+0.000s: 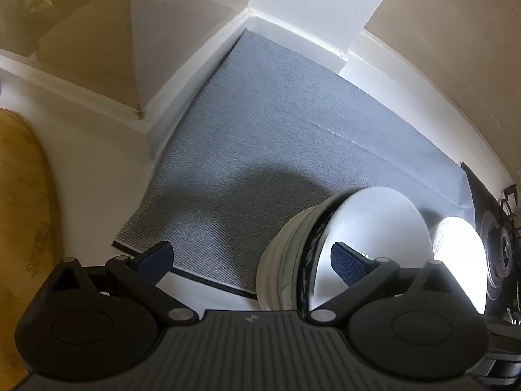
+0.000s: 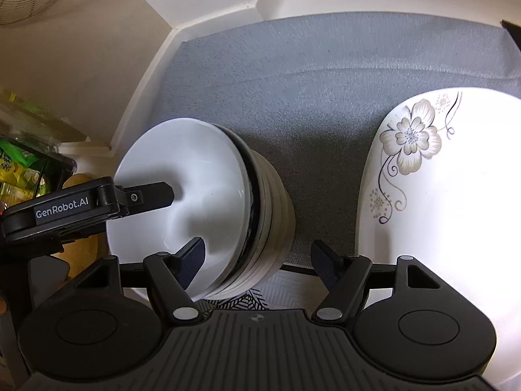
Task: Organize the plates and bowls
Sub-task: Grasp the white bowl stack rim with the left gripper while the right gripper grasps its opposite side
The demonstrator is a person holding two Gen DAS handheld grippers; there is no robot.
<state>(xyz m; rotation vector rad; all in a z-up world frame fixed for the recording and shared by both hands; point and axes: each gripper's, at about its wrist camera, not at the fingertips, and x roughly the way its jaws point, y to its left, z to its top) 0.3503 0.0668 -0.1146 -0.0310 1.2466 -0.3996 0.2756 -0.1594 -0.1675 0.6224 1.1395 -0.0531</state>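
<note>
A stack of white bowls (image 2: 202, 192), with a dark-rimmed one near the top, stands on a grey mat (image 2: 309, 91). It also shows in the left wrist view (image 1: 358, 238). A white plate with a flower pattern (image 2: 439, 211) lies to its right. My right gripper (image 2: 257, 260) is open, its left finger inside the top bowl and its right finger outside the stack. My left gripper (image 1: 250, 259) is open, its right finger over the top bowl; one of its fingers (image 2: 149, 195) shows in the right wrist view.
The grey mat (image 1: 276, 130) lies in a white walled corner (image 1: 250, 16). A yellow-brown object (image 1: 22, 211) sits at the left. A black stove burner (image 1: 498, 247) is at the right. Green packets (image 2: 19, 163) lie left of the bowls.
</note>
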